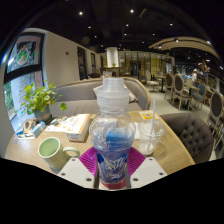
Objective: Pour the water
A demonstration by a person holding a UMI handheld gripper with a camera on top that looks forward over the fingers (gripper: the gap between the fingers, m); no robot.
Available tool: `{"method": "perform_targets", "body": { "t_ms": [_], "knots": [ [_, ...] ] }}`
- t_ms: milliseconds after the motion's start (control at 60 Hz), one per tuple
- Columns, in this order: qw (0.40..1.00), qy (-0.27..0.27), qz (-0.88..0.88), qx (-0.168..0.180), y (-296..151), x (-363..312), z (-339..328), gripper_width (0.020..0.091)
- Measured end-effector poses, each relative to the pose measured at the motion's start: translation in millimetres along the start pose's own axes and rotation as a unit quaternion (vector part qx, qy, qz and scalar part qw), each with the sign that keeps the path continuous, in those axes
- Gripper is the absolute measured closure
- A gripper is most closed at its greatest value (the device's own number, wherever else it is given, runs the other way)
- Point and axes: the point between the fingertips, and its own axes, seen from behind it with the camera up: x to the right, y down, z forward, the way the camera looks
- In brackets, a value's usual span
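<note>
Fingers (pixel 112 172) clamp one water bottle (pixel 112 140); one glass (pixel 150 135), one green cup (pixel 50 150).

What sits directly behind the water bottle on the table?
An empty clear plastic cup stands just behind and beside the water bottle, which the jaws grip. The bottle hides the table straight behind it.

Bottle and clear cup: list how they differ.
The bottle stands between the fingers, which press on its sides; the clear cup stands free on the table beside it, untouched. The bottle is taller, with a blue label and a white cap; the cup is shorter, open-topped and unlabelled. Both are transparent and upright.
</note>
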Motion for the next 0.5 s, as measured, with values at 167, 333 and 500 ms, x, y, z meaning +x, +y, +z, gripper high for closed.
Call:
{"method": "perform_targets", "body": {
  "t_ms": [167, 333, 500],
  "knots": [
    [1.000, 0.006, -0.004, 0.011, 11, 9, -2, 0.0696],
    [1.000, 0.017, 0.001, -0.013, 21, 2, -1, 0.0564],
    [0.996, 0.056, 0.035, -0.065, 27, 3, -37, 0.0253]
  ]
}}
